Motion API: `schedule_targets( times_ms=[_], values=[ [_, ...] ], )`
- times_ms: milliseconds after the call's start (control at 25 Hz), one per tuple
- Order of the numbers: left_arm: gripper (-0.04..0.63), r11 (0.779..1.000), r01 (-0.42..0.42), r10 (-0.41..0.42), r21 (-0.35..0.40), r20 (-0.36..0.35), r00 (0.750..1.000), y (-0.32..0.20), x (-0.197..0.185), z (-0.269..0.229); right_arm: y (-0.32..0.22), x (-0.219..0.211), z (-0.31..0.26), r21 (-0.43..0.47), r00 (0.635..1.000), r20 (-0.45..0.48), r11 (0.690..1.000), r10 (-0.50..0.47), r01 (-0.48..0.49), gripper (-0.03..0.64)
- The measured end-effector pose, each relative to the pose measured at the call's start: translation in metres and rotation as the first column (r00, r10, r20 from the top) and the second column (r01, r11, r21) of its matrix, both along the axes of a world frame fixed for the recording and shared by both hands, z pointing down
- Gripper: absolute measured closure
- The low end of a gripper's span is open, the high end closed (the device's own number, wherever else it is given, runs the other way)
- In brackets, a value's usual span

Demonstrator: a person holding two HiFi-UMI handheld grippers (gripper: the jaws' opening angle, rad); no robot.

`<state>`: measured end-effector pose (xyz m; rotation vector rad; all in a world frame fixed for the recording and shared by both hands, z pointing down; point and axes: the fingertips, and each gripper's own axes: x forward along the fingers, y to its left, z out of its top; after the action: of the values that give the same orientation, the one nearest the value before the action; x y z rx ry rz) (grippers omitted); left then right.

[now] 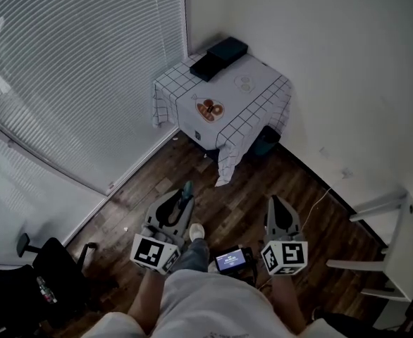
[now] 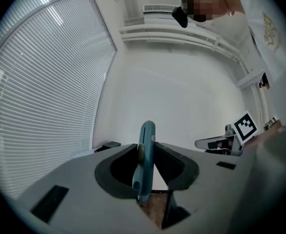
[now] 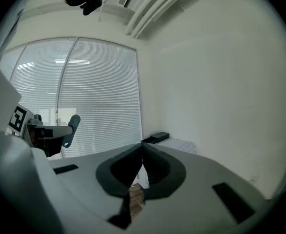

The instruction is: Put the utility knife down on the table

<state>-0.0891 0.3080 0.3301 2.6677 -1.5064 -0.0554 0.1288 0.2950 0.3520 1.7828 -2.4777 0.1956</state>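
A teal utility knife (image 2: 146, 156) stands on edge between the jaws of my left gripper (image 2: 145, 150), which is shut on it. In the head view the knife (image 1: 187, 188) sticks out past the left gripper (image 1: 185, 196), over the dark wood floor and short of the table (image 1: 263, 104). That table is small, wears a white checked cloth and stands in the room's corner. My right gripper (image 1: 275, 203) is level beside the left one, and its jaws (image 3: 142, 151) meet with nothing between them. The right gripper view also shows the knife (image 3: 73, 126) at the left.
Two black boxes (image 1: 218, 56) lie at the table's far edge, and printed plates (image 1: 210, 109) mark the cloth. A dark bin (image 1: 266, 141) sits under the table. Window blinds (image 1: 72, 69) line the left wall. A black chair (image 1: 51, 270) is lower left, white furniture (image 1: 397, 248) at the right.
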Motion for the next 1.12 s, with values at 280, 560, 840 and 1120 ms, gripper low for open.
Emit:
schedule_targets(
  times_ms=[280, 560, 840, 1120],
  values=[
    [0.485, 0.999, -0.033, 0.032, -0.009, -0.013, 0.999, -0.051, -0.003, -0.001, -0.043, -0.007, 0.005, -0.025, 1.000, 0.008, 1.000, 0.010, -0.010, 0.609],
    [0.485, 0.999, -0.046, 0.045, -0.008, -0.031, 0.998, -0.106, -0.014, -0.002, -0.089, -0.016, 0.002, -0.024, 1.000, -0.006, 0.999, 0.027, -0.027, 0.609],
    [0.486, 0.998, -0.069, 0.070, 0.009, -0.035, 0.997, -0.152, -0.031, -0.008, -0.127, -0.026, 0.001, -0.016, 0.997, 0.007, 0.997, 0.073, -0.073, 0.609],
    [0.486, 0.996, -0.084, 0.085, 0.015, -0.043, 0.995, -0.189, -0.041, -0.008, -0.149, -0.031, -0.001, -0.013, 0.994, 0.015, 0.994, 0.107, -0.107, 0.609]
  ],
)
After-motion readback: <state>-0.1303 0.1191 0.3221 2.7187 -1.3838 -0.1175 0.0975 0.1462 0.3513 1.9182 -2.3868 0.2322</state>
